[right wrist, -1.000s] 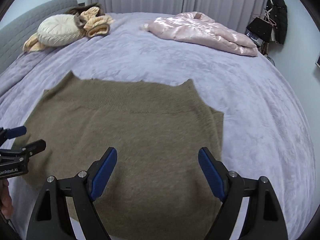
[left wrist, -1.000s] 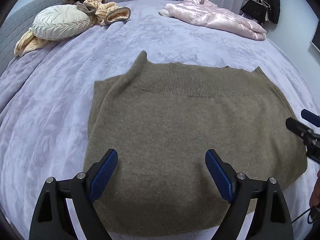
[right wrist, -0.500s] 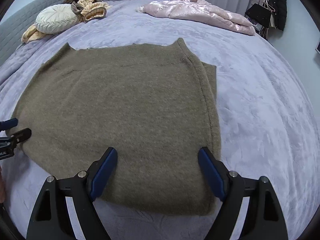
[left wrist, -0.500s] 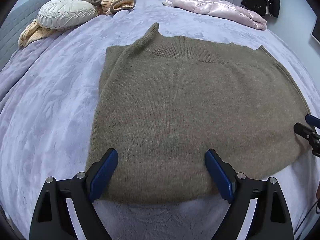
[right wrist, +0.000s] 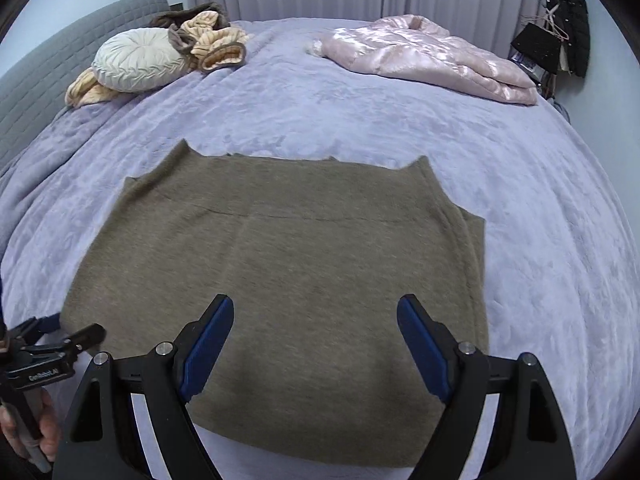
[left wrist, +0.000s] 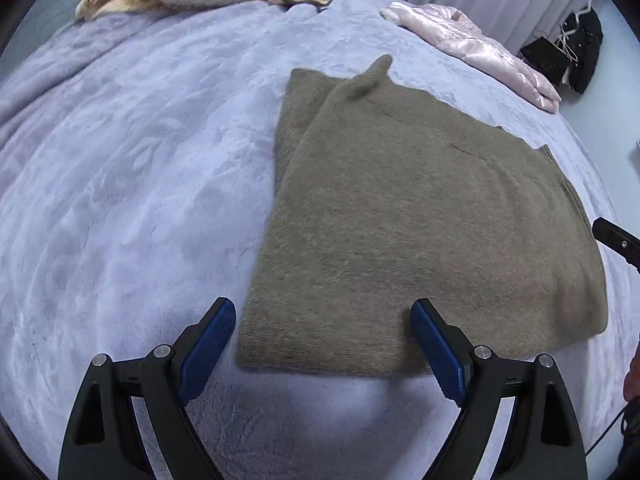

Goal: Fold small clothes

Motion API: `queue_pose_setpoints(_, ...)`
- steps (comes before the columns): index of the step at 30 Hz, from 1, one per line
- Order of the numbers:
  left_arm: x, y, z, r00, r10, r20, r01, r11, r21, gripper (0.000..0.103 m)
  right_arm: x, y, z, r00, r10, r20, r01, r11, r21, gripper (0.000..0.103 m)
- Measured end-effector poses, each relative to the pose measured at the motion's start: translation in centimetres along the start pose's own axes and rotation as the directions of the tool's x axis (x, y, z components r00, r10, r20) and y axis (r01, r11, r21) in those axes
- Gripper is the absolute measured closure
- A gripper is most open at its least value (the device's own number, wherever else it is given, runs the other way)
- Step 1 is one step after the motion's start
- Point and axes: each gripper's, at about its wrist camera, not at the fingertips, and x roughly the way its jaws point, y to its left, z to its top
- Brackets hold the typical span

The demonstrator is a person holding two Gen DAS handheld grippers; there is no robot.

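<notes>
Since half a second ago, my left view has swung leftward, so the sweater point(left wrist: 420, 232) now sits right of centre there, and my right view has pulled back and risen above it. That olive-brown knit lies flat on the bed point(left wrist: 132, 184), sleeves tucked under so it forms a rough rectangle, its ribbed band toward the far side and its near hem close to the bed's near edge. I see a second layer peeking out along its left side in the left view and along its right side in the right view.

I hold the left tool point(left wrist: 322, 344) with its blue pads spread wide and nothing between them, poised over the sweater's near left corner. I hold the right tool point(right wrist: 314, 342) equally wide and empty above the near part of the sweater. From the right view I can also see the left tool's tip and a hand point(right wrist: 28, 428) gripping its handle at the lower left.

Farther out, a pink satin jacket point(right wrist: 424, 56) lies near the bed's far right corner, and a round cream cushion point(right wrist: 138, 58) with tan knitwear point(right wrist: 218, 46) rests at the far left corner. Dark garments point(right wrist: 568, 32) hang on the right wall.
</notes>
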Motion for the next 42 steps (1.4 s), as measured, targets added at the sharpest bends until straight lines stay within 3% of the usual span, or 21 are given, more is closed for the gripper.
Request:
queue_pose_setpoints(4, 0.6, 3.4, -0.4, 0.983, -0.181, 0.01, 0.181, 0.974, -0.139, 0.013, 0.8, 4.4, 3.0, 0.995, 0.099, -0.033, -0.1, 0.994, -0.039, 0.016)
queue_pose_setpoints(5, 0.7, 3.7, -0.3, 0.977, -0.212, 0.007, 0.211, 0.967, -0.144, 0.013, 1.2, 5.5, 3.6, 0.993, 0.113, -0.044, -0.116, 0.992, -0.047, 0.016)
queue_pose_setpoints(6, 0.8, 3.7, -0.2, 0.973, -0.232, 0.003, 0.23, 0.963, -0.141, 0.004, 1.7, 6.8, 4.5, 0.99, 0.125, -0.06, -0.129, 0.99, -0.06, 0.016)
queue_pose_setpoints(8, 1.2, 3.5, 0.0, 0.95, -0.314, -0.001, 0.311, 0.941, -0.137, 0.001, 3.0, 9.2, 6.0, 0.985, 0.14, -0.101, -0.148, 0.986, -0.081, 0.016)
queue_pose_setpoints(12, 2.0, 3.4, 0.8, 0.942, -0.336, -0.001, 0.332, 0.93, -0.155, 0.001, 6.4, 13.3, 8.5, 0.969, 0.159, -0.189, -0.177, 0.981, -0.083, 0.016)
queue_pose_setpoints(15, 2.0, 2.8, 1.2, 0.928, -0.374, -0.002, 0.37, 0.919, -0.139, 0.001, 9.6, 16.0, 10.0, 0.94, 0.193, -0.281, -0.217, 0.974, -0.058, 0.016)
queue_pose_setpoints(17, 2.3, 2.5, 1.3, 0.927, -0.375, 0.001, 0.373, 0.921, -0.114, 0.001, 11.9, 17.7, 10.8, 0.918, 0.202, -0.34, -0.228, 0.973, -0.04, 0.016)
queue_pose_setpoints(19, 2.5, 2.7, 1.1, 0.917, -0.398, 0.014, 0.398, 0.912, -0.101, 0.001, 13.8, 19.3, 11.5, 0.904, 0.193, -0.38, -0.223, 0.974, -0.034, 0.016)
queue_pose_setpoints(22, 2.7, 3.9, 0.9, 0.88, -0.473, 0.05, 0.476, 0.873, -0.107, 0.001, 15.8, 21.1, 12.0, 0.891, 0.17, -0.421, -0.199, 0.98, -0.026, 0.016)
queue_pose_setpoints(25, 2.6, 4.8, 0.6, 0.853, -0.516, 0.075, 0.522, 0.844, -0.121, 0.001, 17.5, 22.8, 12.2, 0.881, 0.113, -0.459, -0.154, 0.987, -0.053, 0.015)
queue_pose_setpoints(26, 2.6, 4.7, 0.5, 0.85, -0.52, 0.081, 0.526, 0.841, -0.123, 0.001, 18.0, 23.3, 12.1, 0.879, 0.081, -0.471, -0.132, 0.988, -0.077, 0.014)
queue_pose_setpoints(29, 2.9, 4.1, 0.6, 0.866, -0.494, 0.071, 0.499, 0.86, -0.108, 0.001, 19.3, 25.1, 11.4, 0.886, -0.046, -0.462, -0.059, 0.976, -0.21, 0.014)
queue_pose_setpoints(32, 2.9, 3.1, 0.7, 0.878, -0.474, 0.066, 0.478, 0.875, -0.077, 0.002, 19.3, 25.1, 10.8, 0.898, -0.07, -0.435, -0.051, 0.964, -0.261, 0.029)
queue_pose_setpoints(34, 2.5, 3.2, 0.5, 0.876, -0.475, 0.086, 0.481, 0.873, -0.076, 0.024, 18.7, 24.1, 11.0, 0.904, -0.077, -0.421, -0.044, 0.962, -0.269, 0.062)
queue_pose_setpoints(35, 2.6, 3.7, 0.4, 0.867, -0.49, 0.09, 0.498, 0.861, -0.104, 0.044, 18.3, 23.5, 11.2, 0.906, -0.056, -0.419, -0.061, 0.964, -0.259, 0.068)
queue_pose_setpoints(36, 2.7, 4.4, 0.3, 0.858, -0.505, 0.093, 0.514, 0.847, -0.138, 0.052, 17.8, 22.9, 11.4, 0.908, -0.025, -0.418, -0.085, 0.966, -0.242, 0.077)
queue_pose_setpoints(38, 2.8, 6.2, 0.1, 0.827, -0.55, 0.12, 0.562, 0.796, -0.225, 0.052, 17.0, 22.1, 11.6, 0.913, 0.02, -0.407, -0.122, 0.966, -0.226, 0.08)
queue_pose_setpoints(39, 2.8, 6.8, 0.0, 0.82, -0.558, 0.13, 0.572, 0.781, -0.251, 0.052, 16.6, 21.9, 11.5, 0.917, 0.033, -0.397, -0.133, 0.965, -0.227, 0.08)
queue_pose_setpoints(41, 2.6, 7.3, 0.0, 0.812, -0.569, 0.132, 0.581, 0.768, -0.269, 0.051, 15.7, 21.6, 11.3, 0.928, 0.061, -0.368, -0.155, 0.96, -0.232, 0.081)
queue_pose_setpoints(42, 2.4, 7.2, 0.0, 0.81, -0.571, 0.131, 0.584, 0.768, -0.264, 0.044, 15.3, 21.4, 11.3, 0.932, 0.073, -0.356, -0.164, 0.958, -0.234, 0.081)
